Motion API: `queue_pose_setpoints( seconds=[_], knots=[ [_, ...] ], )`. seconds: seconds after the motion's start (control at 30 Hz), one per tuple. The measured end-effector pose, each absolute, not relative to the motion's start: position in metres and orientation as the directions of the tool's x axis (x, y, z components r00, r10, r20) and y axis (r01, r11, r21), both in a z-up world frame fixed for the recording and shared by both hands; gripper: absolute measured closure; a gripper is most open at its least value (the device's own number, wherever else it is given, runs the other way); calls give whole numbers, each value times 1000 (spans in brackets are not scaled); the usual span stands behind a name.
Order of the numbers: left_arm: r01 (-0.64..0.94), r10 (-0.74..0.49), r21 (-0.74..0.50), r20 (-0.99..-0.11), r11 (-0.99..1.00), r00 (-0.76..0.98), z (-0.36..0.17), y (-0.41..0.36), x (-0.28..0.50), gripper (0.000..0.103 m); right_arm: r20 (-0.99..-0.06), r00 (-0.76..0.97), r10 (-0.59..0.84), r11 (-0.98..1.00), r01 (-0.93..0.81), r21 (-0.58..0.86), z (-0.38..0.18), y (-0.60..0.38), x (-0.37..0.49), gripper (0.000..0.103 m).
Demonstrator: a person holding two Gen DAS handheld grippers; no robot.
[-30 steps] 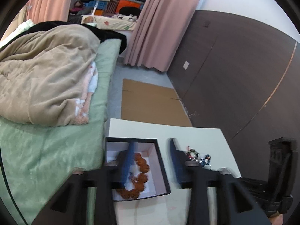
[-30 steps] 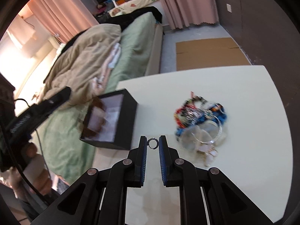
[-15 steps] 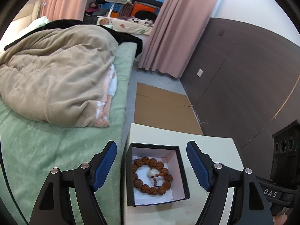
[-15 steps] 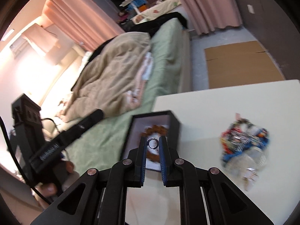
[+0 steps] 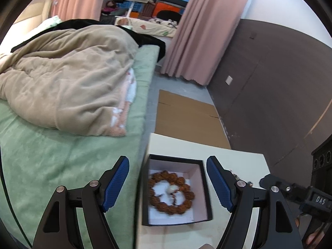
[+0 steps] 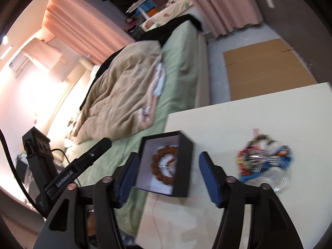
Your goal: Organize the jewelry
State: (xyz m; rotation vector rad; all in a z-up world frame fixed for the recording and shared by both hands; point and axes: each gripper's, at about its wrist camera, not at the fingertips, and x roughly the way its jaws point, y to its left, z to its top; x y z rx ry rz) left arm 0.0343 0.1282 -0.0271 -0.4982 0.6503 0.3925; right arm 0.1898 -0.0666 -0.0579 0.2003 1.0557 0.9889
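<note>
A black box with a white lining sits at the left edge of a white table. A brown bead bracelet lies in it. My left gripper is open, its blue pads either side of the box, above it. In the right wrist view my right gripper is open and empty over the same box, with the bracelet inside. A small shiny thing, perhaps the ring, shows blurred inside the bracelet. A pile of colourful jewelry lies on the table to the right.
A bed with a green sheet and beige quilt runs along the table's left edge. Flat cardboard lies on the floor beyond the table. A dark wall stands at the right.
My right gripper held a small ring, moved left over the box, and has now opened; the ring is no longer between its pads. My left gripper opened and stays over the box.
</note>
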Motion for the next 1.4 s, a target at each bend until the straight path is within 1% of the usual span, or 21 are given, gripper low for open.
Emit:
queue_pose_setpoints(
  seconds=[0.2,0.23,0.27,0.3,0.47,0.6,0.8,1.07,1.13,1.23,1.3,1.4],
  knots=[
    [-423,150,-294,-644,857,750,-21,94,48,25,-654,179,735,627,-545,556,-55,-104,200,30],
    [-414,147,-289,-641,863,753,-20,89,49,24,-657,186,731,635,-539,553,-54,-109,201,30],
    [-396,137,-281,-639,874,757,-20,81,53,19,-661,195,725,645,-528,552,-55,-115,202,30],
    [-380,127,-275,-639,883,758,-20,73,56,17,-665,204,718,656,-515,551,-55,-121,204,30],
    [-317,80,-253,-653,914,753,-26,43,72,17,-721,241,650,733,-453,509,-63,-143,208,30],
    [-278,48,-236,-677,931,734,-36,25,84,17,-747,246,618,767,-399,503,-69,-165,216,30],
    [-220,-3,-225,-706,949,708,-51,1,96,17,-756,255,603,786,-352,509,-73,-187,225,30],
    [-177,-31,-198,-745,964,666,-71,-28,116,17,-778,235,583,803,-315,507,-81,-202,231,30],
    [-165,-37,-190,-756,968,654,-77,-35,122,19,-783,235,576,808,-304,504,-83,-206,233,30],
    [-156,-52,-192,-774,969,631,-87,-41,129,26,-789,233,569,814,-293,501,-85,-211,237,30],
    [-162,-50,-189,-785,969,617,-93,-43,133,33,-793,232,564,818,-288,498,-86,-213,238,30],
    [-166,-35,-172,-792,971,610,-96,-45,136,35,-795,228,563,818,-288,497,-87,-213,239,30]
  ],
)
